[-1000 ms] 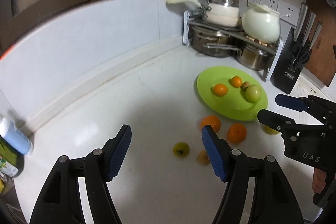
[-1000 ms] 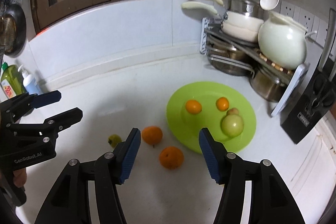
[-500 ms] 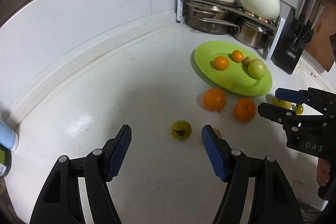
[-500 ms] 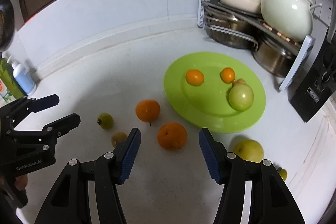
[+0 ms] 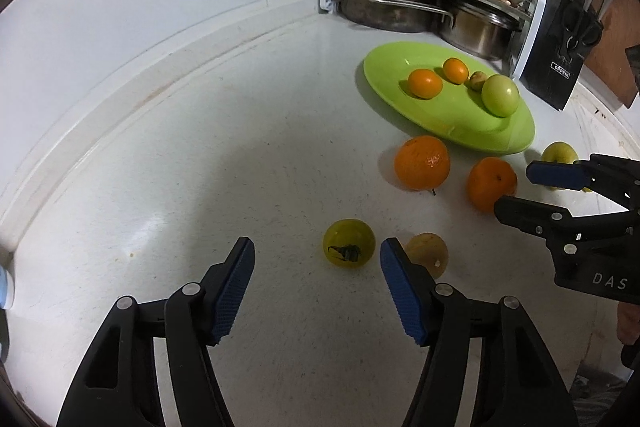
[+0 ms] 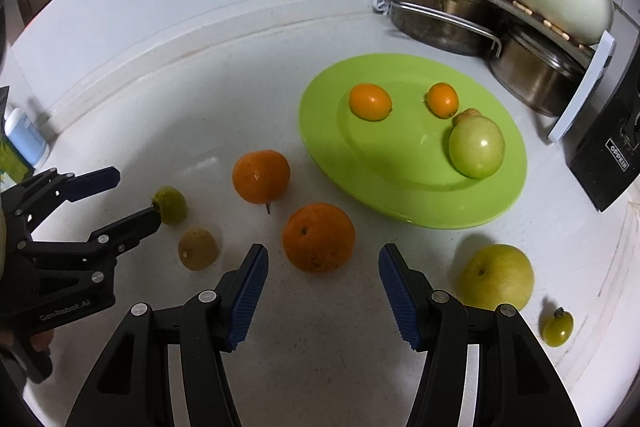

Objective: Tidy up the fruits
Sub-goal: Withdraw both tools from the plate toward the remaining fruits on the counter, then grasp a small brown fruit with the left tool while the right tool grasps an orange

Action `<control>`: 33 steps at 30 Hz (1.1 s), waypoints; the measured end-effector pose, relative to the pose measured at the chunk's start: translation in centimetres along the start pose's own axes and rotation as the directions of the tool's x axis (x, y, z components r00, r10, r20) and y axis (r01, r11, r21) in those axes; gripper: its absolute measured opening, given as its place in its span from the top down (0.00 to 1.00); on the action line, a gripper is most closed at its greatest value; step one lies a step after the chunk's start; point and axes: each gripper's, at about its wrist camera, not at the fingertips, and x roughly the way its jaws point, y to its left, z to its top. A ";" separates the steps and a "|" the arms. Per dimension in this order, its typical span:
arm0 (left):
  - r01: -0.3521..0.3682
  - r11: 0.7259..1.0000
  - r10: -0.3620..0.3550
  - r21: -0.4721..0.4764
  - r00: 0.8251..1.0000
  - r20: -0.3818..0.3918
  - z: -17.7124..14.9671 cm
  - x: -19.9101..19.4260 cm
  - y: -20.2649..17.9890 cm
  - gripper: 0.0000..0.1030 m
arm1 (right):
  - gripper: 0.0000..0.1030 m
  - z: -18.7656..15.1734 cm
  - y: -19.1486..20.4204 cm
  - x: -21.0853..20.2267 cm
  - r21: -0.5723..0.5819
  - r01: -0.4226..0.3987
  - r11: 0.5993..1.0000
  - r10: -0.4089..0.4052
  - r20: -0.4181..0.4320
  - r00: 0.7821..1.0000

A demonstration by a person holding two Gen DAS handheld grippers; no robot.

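Moved: both grippers now lower, nearer the fruit than before.
Left gripper (image 5: 316, 269): jaws apart, small yellow-green fruit (image 5: 349, 243) lower centre.
Right gripper (image 6: 322, 281): jaws apart, orange (image 6: 318, 237) centre.
Plate (image 6: 320, 131): bright green, upper right.
Counter (image 5: 200, 147): white.

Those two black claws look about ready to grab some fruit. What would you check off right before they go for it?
1. Left tool open: ok, nothing between its fingers.
2. Right tool open: ok, also holding nothing.
3. Left target lined up: ok, the small yellow-green fruit sits just ahead of the gap.
4. Right target lined up: ok, the near orange sits just ahead of the gap.
5. Room on the green plate: ok, four fruits on it and bare space left.
6. Neighbours clear: cannot tell, the brownish fruit lies close behind the left tool's right finger.
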 end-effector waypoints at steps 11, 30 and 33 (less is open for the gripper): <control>0.042 0.999 -0.042 -0.001 0.998 -0.037 0.6 2.2 -0.1 0.56 | 0.43 0.4 -0.1 1.7 0.012 -0.011 1.000 0.011 -0.023 1.000; 0.039 0.999 -0.039 -0.016 0.999 -0.021 0.6 1.9 -0.1 0.71 | 0.57 0.6 0.1 2.3 -0.019 -0.015 1.000 0.015 -0.014 1.000; 0.039 0.999 -0.040 -0.020 0.999 -0.015 0.6 1.8 -0.1 0.71 | 0.58 0.7 0.1 2.1 -0.021 -0.018 1.000 0.018 -0.007 1.000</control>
